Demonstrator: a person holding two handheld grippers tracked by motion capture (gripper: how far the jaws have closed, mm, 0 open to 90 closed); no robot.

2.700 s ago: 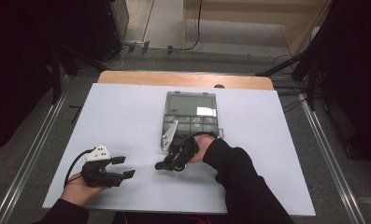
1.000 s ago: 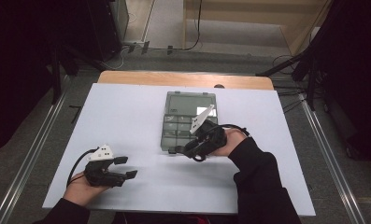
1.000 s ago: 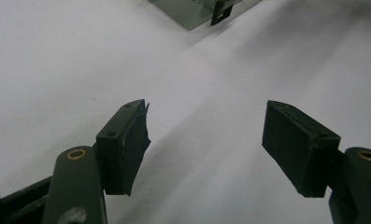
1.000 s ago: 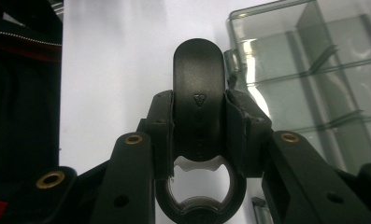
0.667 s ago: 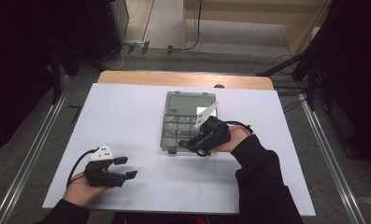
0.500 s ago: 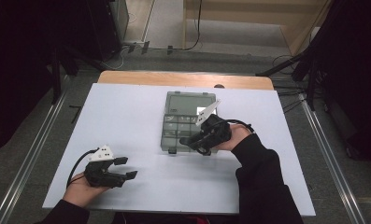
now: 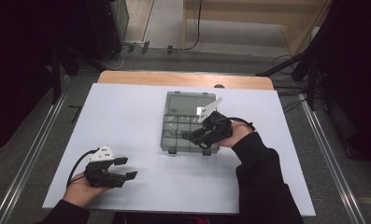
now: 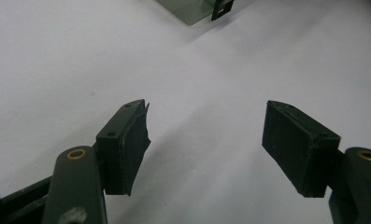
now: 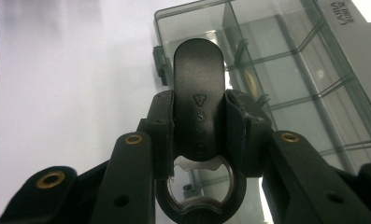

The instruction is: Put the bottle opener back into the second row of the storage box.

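A black bottle opener (image 9: 197,107) sits clamped between the pads of my right gripper (image 9: 198,126), its rounded handle pointing away and its ring end toward the camera. In the high view the right gripper (image 7: 195,136) hovers over the near right part of a smoky clear compartment box (image 7: 185,105), jaws pointing left. Under the opener, the box (image 9: 290,70) shows its dividers. My left gripper (image 7: 125,168) rests at the table's near left, well apart from the box. It (image 8: 206,144) is open, with only bare white table between the pads.
A white table top (image 7: 127,116) carries the box; a wooden strip (image 7: 183,78) runs along its far edge. Black latches (image 8: 223,7) stick out of the box's near side. Dark floor and metal rails flank the table.
My right gripper, still holding the opener, has moved from in front of the box up and to the right, over the box's near right part. The left gripper has stayed put.
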